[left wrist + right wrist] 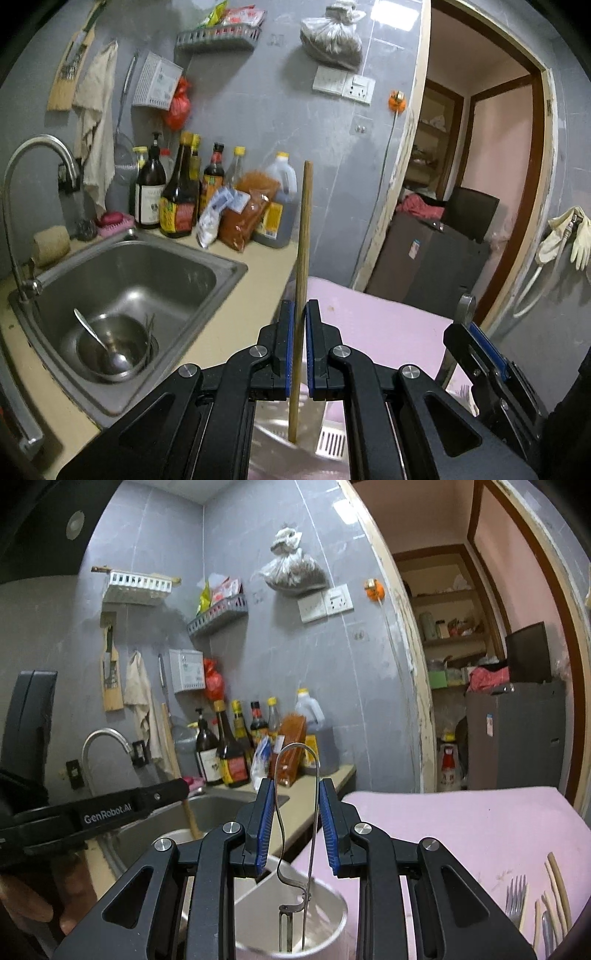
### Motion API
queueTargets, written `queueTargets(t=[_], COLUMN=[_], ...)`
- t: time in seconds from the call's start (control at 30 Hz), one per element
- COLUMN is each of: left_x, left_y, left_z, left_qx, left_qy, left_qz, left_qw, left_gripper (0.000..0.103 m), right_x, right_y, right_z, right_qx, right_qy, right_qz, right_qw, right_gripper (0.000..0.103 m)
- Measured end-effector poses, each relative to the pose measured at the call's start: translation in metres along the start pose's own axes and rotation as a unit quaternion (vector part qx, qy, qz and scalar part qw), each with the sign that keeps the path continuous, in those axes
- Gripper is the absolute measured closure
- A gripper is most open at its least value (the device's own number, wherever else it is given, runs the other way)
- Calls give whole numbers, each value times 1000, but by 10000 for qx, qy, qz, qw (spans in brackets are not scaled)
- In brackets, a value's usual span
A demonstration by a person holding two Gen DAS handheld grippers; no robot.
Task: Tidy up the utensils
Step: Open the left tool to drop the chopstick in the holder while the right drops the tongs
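Note:
My left gripper (299, 314) is shut on a wooden chopstick (303, 258), held upright with its lower end over a metal utensil holder (280, 439) below. My right gripper (297, 801) is open around a bent metal wire utensil (314, 812) whose lower end stands in the white divided utensil holder (328, 938); the pads do not touch it. The left gripper's body (110, 812) shows at the left of the right wrist view, with the chopstick (190, 819) below it. Forks and chopsticks (546, 904) lie on the pink cloth (461, 830).
A steel sink (207, 266) holds a bowl (110, 349) with a spoon. Sauce bottles (181, 199) and bags stand along the wall. A tap (33, 162) is at left. A doorway (480, 166) opens at right, with a dark cabinet beyond.

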State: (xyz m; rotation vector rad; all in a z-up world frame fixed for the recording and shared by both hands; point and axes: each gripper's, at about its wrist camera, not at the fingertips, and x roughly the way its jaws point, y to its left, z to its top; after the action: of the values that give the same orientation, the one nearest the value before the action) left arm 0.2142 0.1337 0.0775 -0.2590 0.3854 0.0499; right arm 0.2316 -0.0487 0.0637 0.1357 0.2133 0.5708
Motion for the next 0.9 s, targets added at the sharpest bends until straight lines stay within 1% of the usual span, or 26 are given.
queueTargets(t=[0.2, 0.23, 0.27, 0.33, 0.37, 0.4, 0.47, 0.53, 0.57, 0.6, 0.63, 0.67, 0.77, 0.83, 0.87, 0.9], left_x=[-6, -7, -7, -10, -11, -13, -15, -19, -21, -24, -28, -31, -40, -48, -51, -55], left_y=[6, 6, 6, 6, 5, 4, 2, -1, -2, -2, -3, -3, -5, -8, -10, -12], left_z=[0, 0, 0, 0, 0, 0, 1, 3, 4, 5, 7, 8, 13, 14, 15, 15], left_qx=[-71, -69, -69, -55, -36, -12, 82, 183, 217, 231, 231, 235, 313, 345, 341, 336], left_qy=[108, 119, 125, 99, 49, 11, -46, -96, -169, -251, -354, -431, -613, -723, -760, -803], left_qz=[-189, -213, -237, -237, -235, -224, -227, -182, -155, -111, -49, -27, 80, 61, 45, 12], left_qw=[9997, 9997, 9996, 9997, 9997, 9997, 9997, 9996, 9995, 9994, 9991, 9988, 9976, 9968, 9965, 9962], left_gripper=[99, 98, 96, 85, 77, 74, 73, 70, 64, 56, 53, 50, 49, 42, 35, 31], right_x=[-3, -3, -5, -8, -9, -10, -11, -13, -14, -16, -17, -18, -24, -30, -33, -37], right_y=[0, 0, 0, -1, -1, -1, -2, -3, -4, -5, -5, -7, -11, -14, -16, -17], right_z=[-3, -3, -3, 0, 1, 2, 4, 5, 6, 6, 7, 8, 11, 15, 17, 19], right_qx=[16, 24, 34, 32, 23, 18, 22, 31, 31, 26, 29, 45, 83, 72, 52, 30], right_qy=[214, 221, 220, 185, 169, 158, 151, 128, 97, 70, 53, 27, -52, -159, -208, -257], right_qz=[113, 121, 133, 146, 142, 147, 154, 145, 126, 99, 85, 69, 4, -68, -117, -160], right_qw=[9997, 9997, 9997, 9997, 9998, 9998, 9998, 9998, 9999, 9999, 9999, 10000, 10000, 9998, 9997, 9995], right_gripper=[80, 80, 80, 77, 76, 76, 75, 71, 69, 66, 62, 61, 54, 51, 50, 45])
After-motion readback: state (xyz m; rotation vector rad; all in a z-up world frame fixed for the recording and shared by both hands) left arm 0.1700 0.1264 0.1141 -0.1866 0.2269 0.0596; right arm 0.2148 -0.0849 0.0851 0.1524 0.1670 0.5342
